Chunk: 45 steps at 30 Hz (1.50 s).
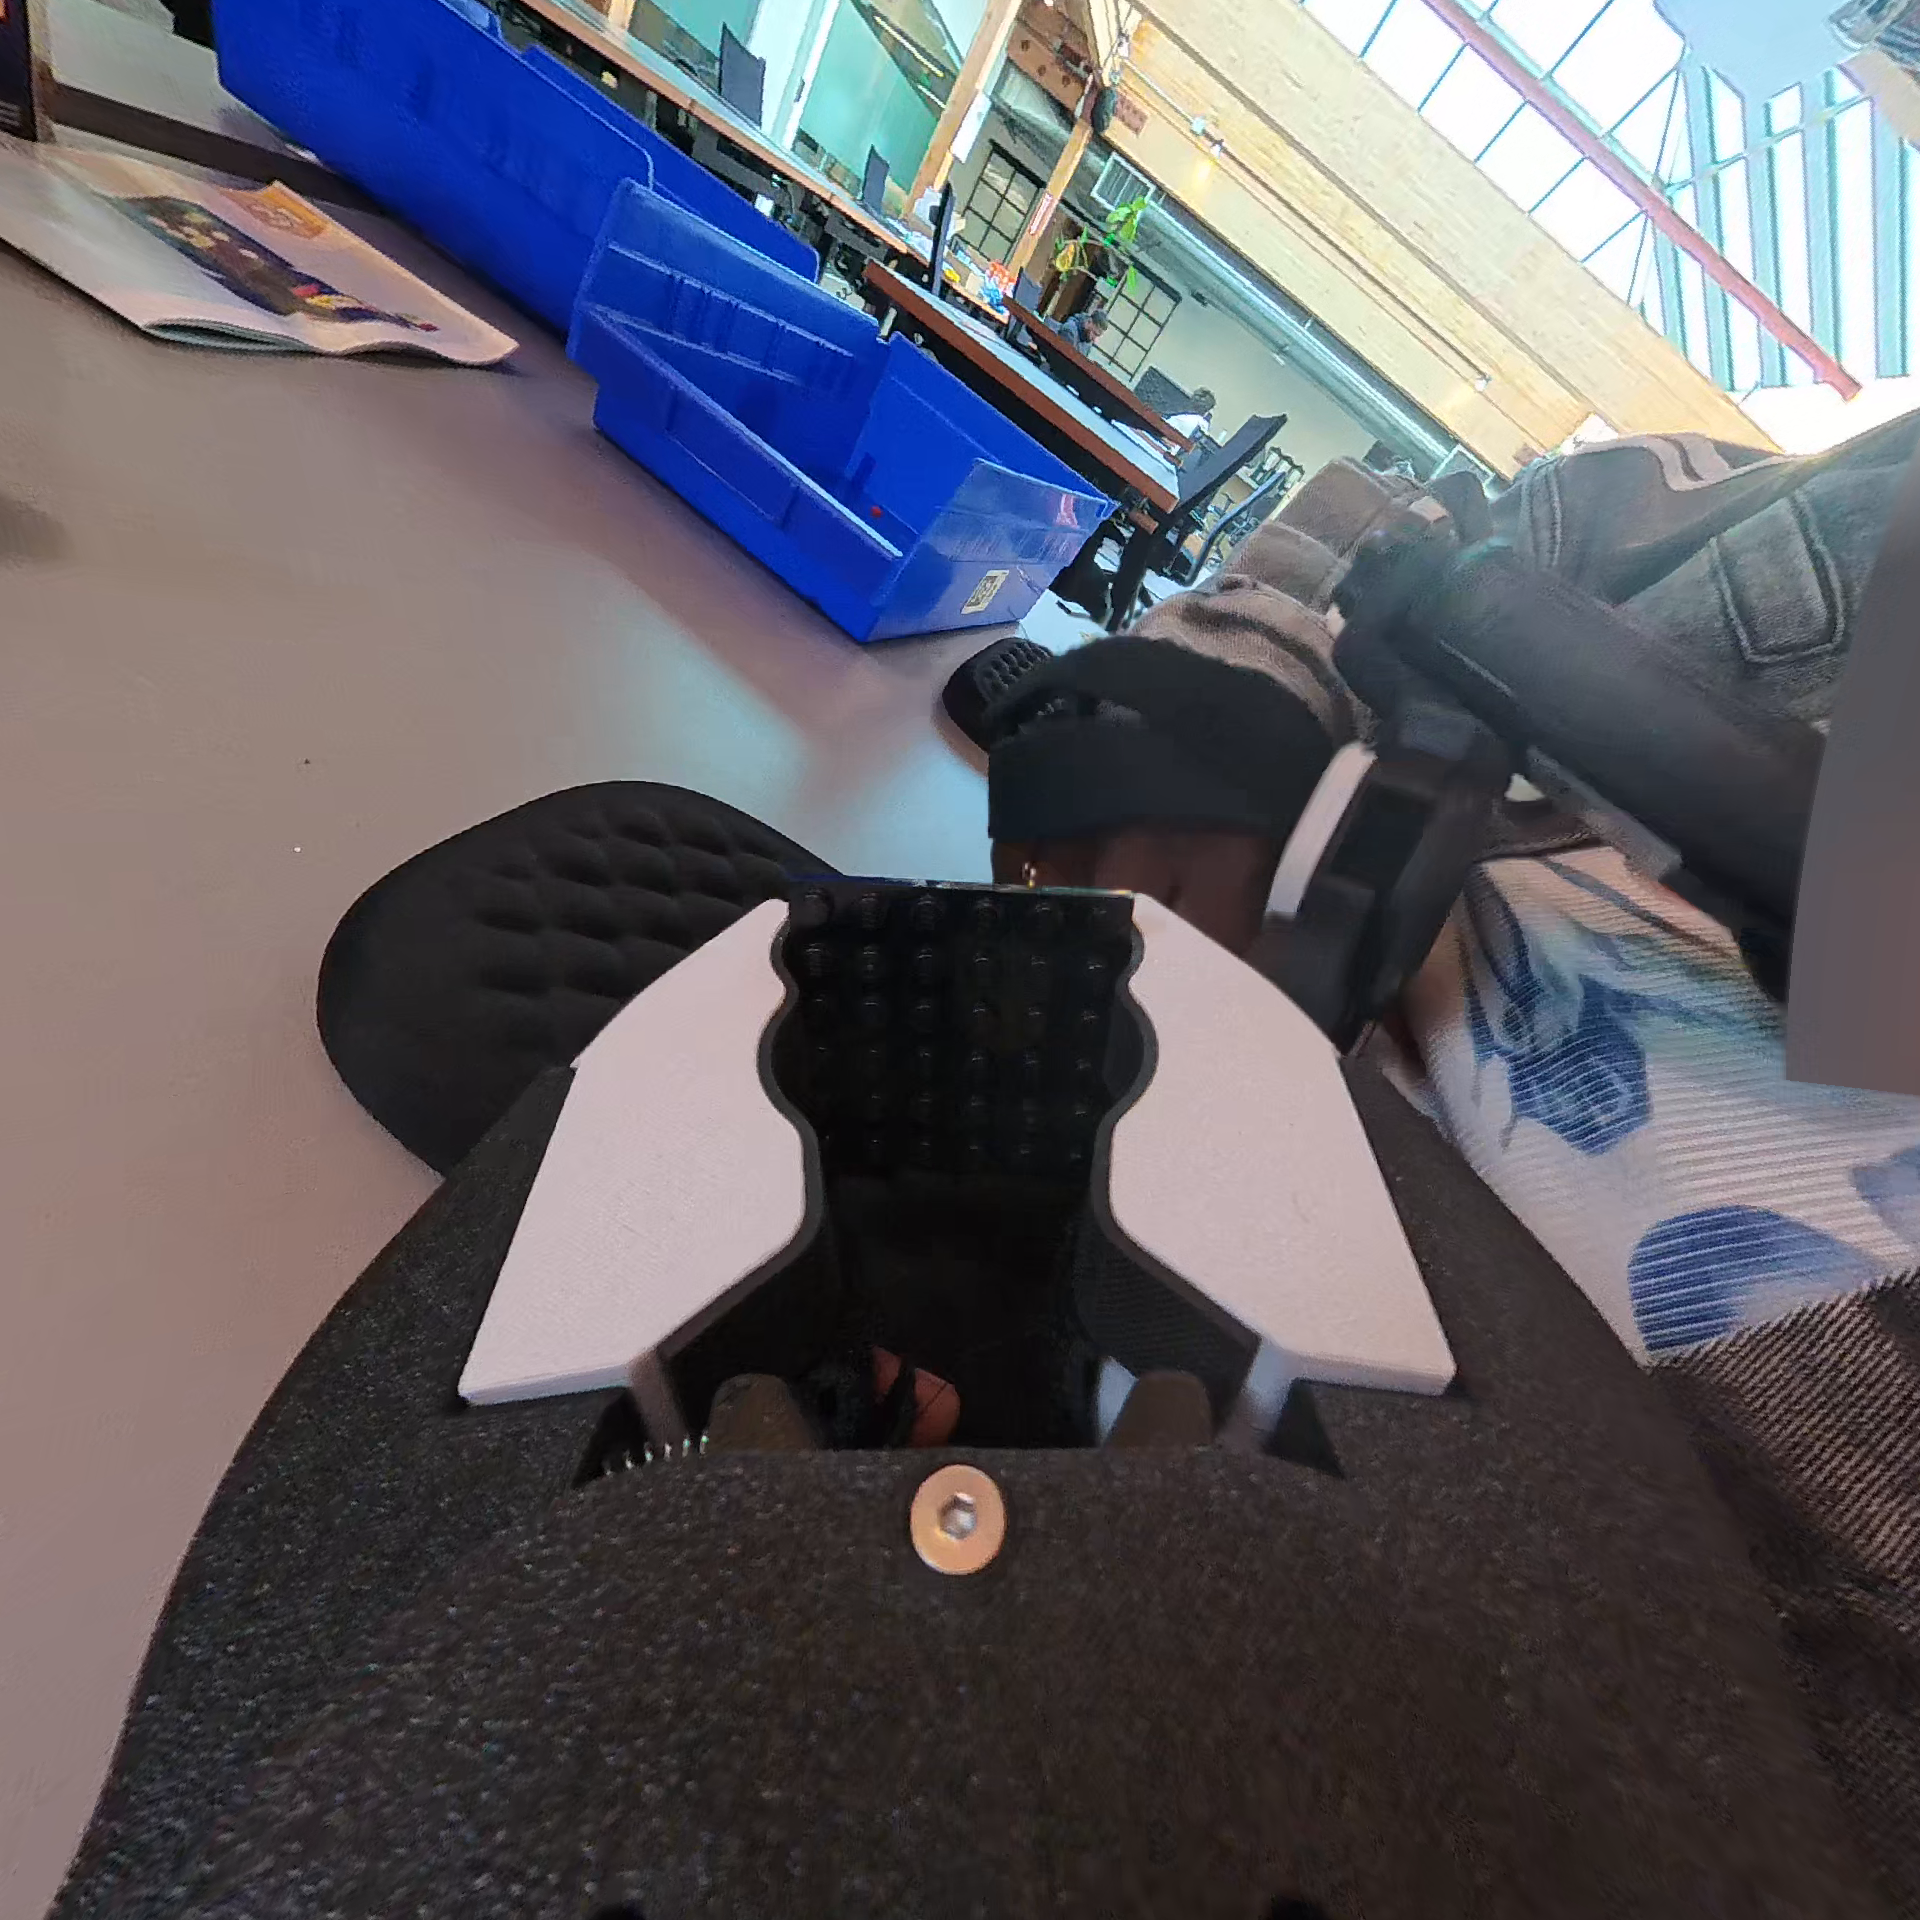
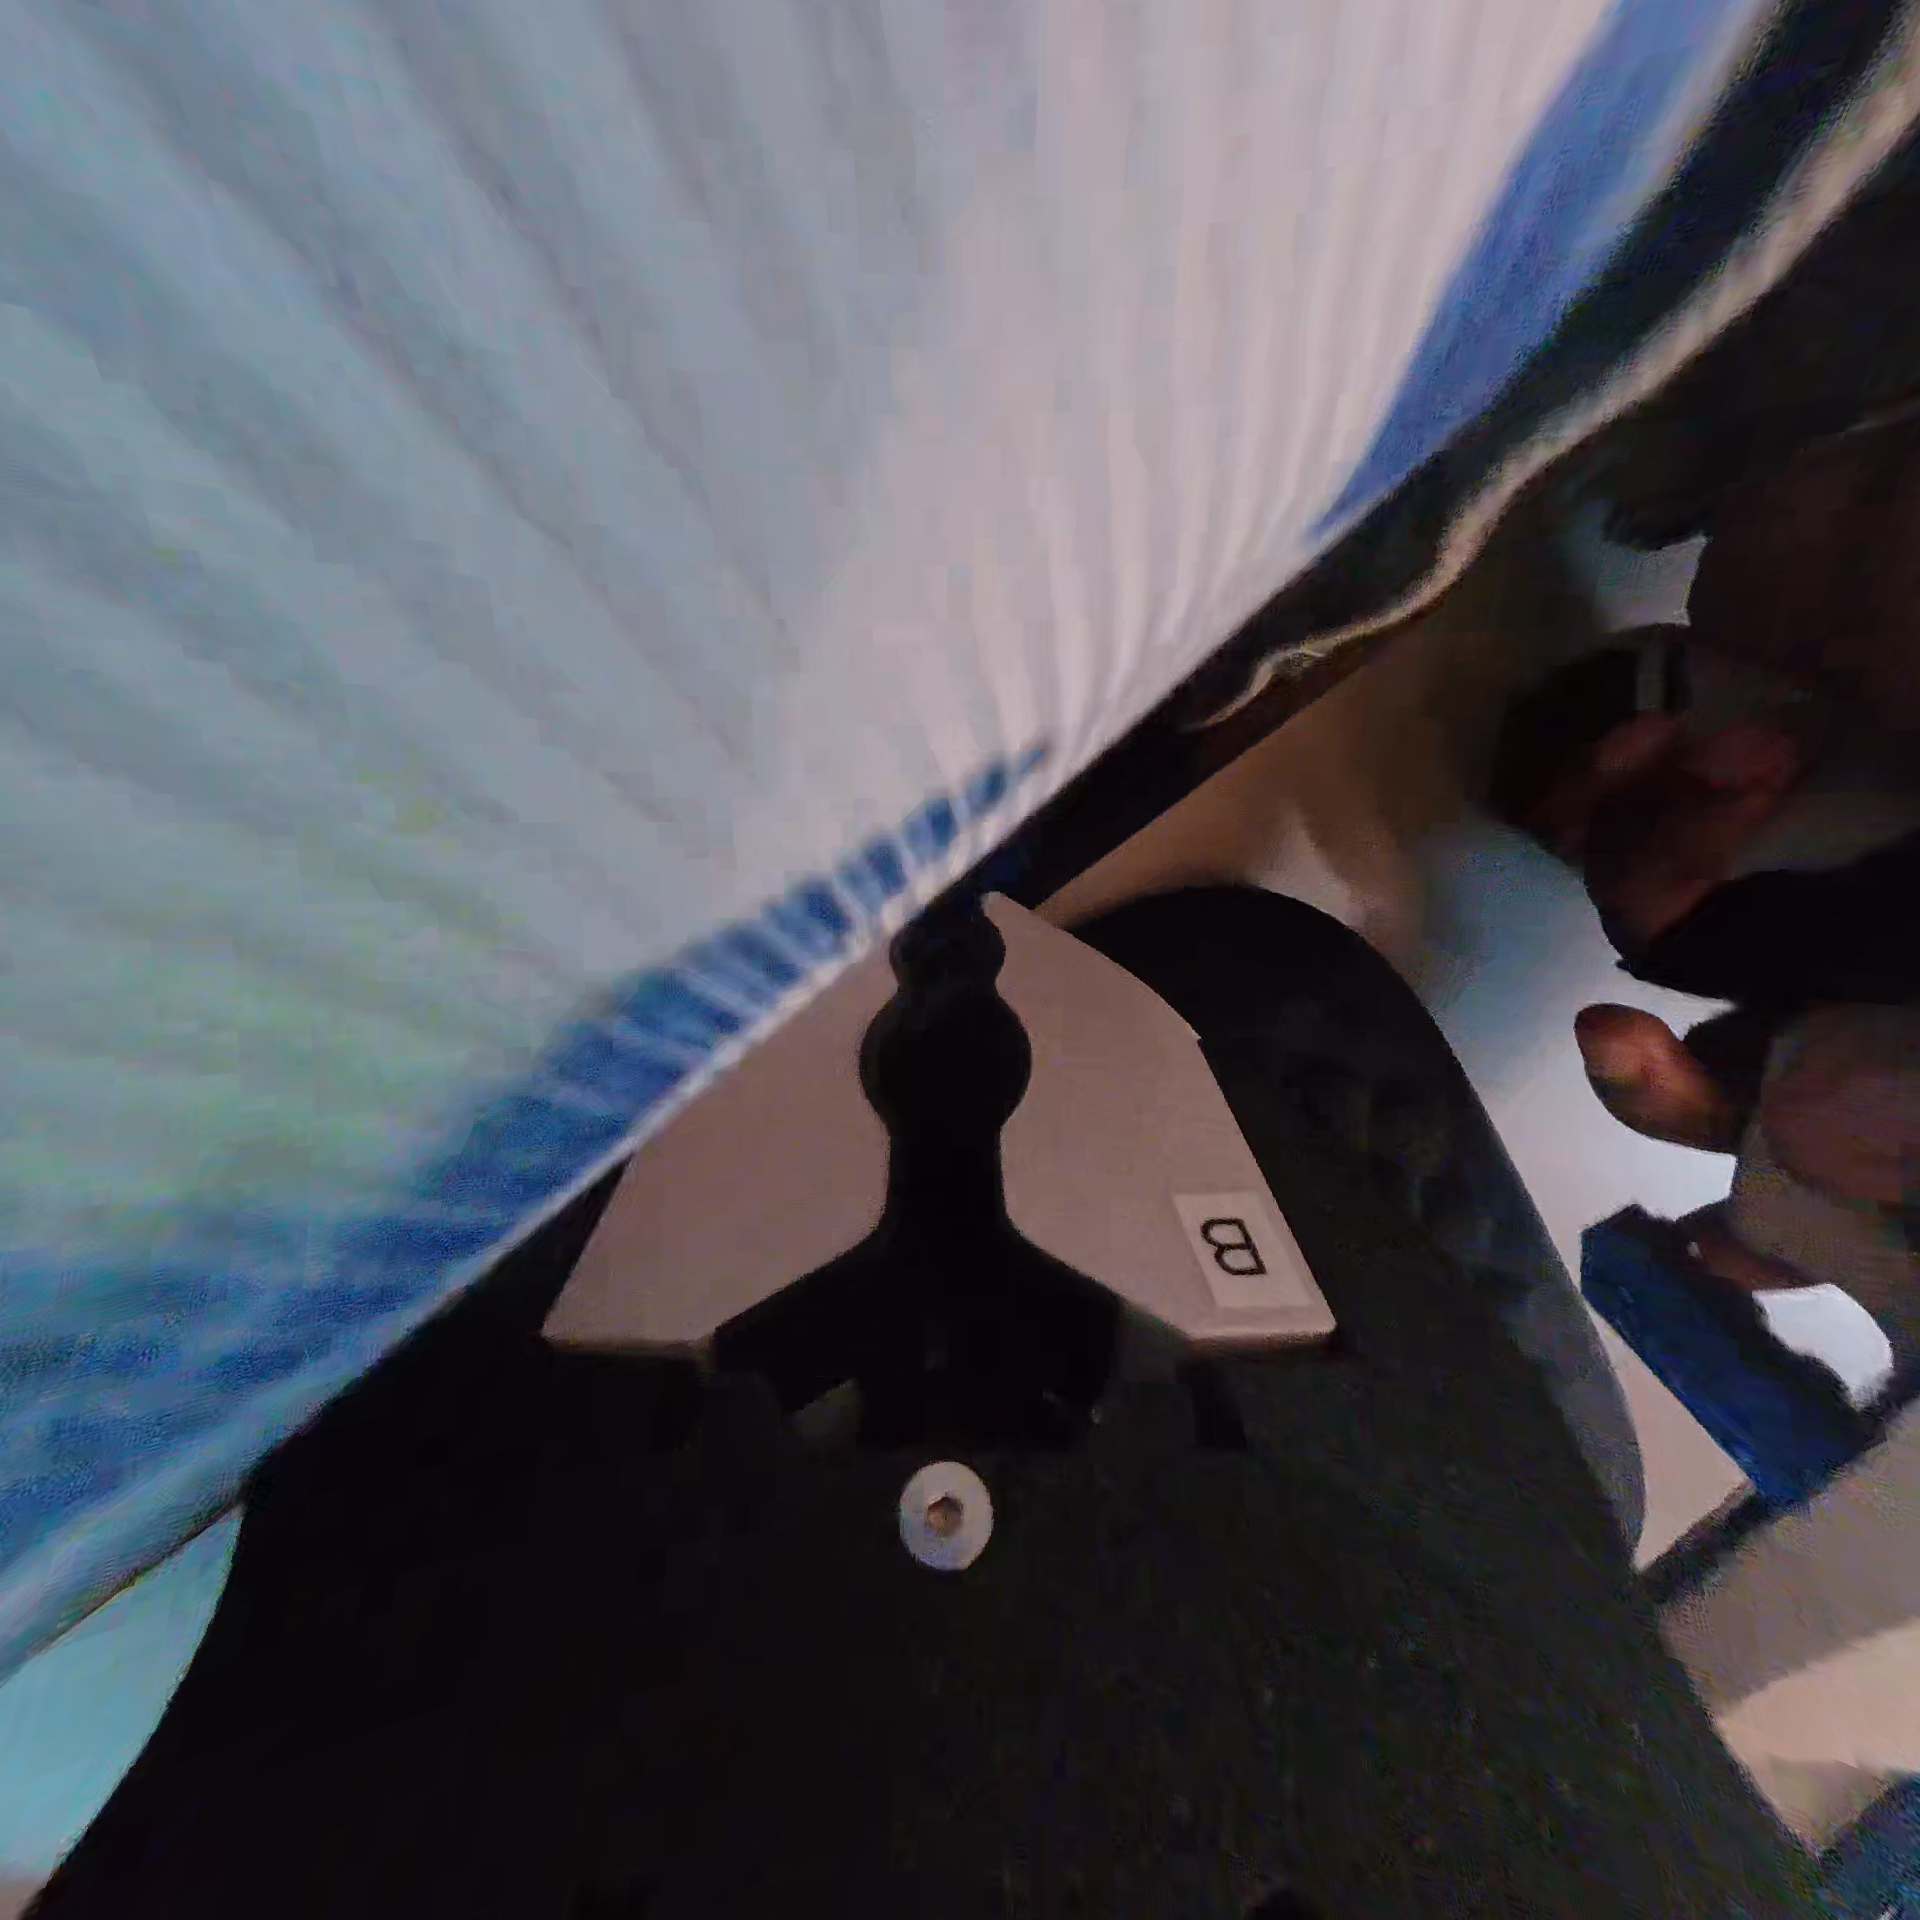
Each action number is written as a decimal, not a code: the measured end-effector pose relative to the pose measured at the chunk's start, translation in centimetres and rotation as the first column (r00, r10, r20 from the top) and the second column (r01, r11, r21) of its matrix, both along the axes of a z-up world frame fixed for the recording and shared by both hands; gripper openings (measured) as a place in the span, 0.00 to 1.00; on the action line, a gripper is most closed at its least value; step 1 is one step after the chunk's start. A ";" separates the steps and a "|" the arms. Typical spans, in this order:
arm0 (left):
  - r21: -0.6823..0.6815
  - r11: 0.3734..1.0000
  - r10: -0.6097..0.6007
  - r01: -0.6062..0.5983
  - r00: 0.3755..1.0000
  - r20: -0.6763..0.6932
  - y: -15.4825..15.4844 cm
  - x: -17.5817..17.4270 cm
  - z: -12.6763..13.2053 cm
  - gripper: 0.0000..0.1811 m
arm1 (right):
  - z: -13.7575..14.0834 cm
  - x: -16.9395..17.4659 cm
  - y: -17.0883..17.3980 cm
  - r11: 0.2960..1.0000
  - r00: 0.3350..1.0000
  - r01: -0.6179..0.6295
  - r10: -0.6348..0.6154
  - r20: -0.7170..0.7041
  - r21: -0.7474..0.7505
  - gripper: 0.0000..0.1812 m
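Left wrist view: daylight is streaming through skylights [image 1: 1621, 135], glaring at the top right corner; edges are bowing. Right wrist view: dimmer, striped cloth [image 2: 623, 468] is blurring heavily; lower half is lying in shadow.

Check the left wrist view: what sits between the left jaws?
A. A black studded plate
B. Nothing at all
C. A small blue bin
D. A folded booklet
A: a black studded plate sits between the white fingers of the left gripper, while the blue bins and the booklet lie farther off on the grey table.
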<state>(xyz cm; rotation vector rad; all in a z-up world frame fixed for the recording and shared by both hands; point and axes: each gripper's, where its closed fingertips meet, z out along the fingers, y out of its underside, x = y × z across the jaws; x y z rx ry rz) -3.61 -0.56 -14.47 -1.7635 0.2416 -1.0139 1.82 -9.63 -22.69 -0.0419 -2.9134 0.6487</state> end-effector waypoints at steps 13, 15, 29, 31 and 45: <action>0.185 0.977 0.121 -0.105 0.990 -0.079 -0.7 -3.0 1.9 0.30 | 8.0 -3.7 5.2 0.878 0.928 0.287 -0.355 -0.118 -0.383 0.03; 0.236 0.964 0.145 -0.120 0.985 -0.093 -0.8 -3.1 2.1 0.30 | 10.9 -5.3 7.3 0.833 0.895 0.313 -0.420 -0.152 -0.457 0.03; 0.334 0.929 0.248 -0.161 0.939 -0.238 0.5 -3.3 2.2 0.30 | 20.5 -30.6 8.2 0.818 0.868 0.294 -0.445 -0.221 -0.494 0.03; 0.332 0.930 0.246 -0.159 0.940 -0.238 0.8 -3.5 2.3 0.30 | 19.1 -34.7 7.5 0.813 0.864 0.354 -0.473 -0.172 -0.462 0.03; 0.444 0.858 0.387 -0.260 0.895 -0.224 -1.6 -3.3 5.8 0.31 | 16.5 -40.6 9.0 0.617 0.665 0.631 -0.742 -0.081 -0.471 0.24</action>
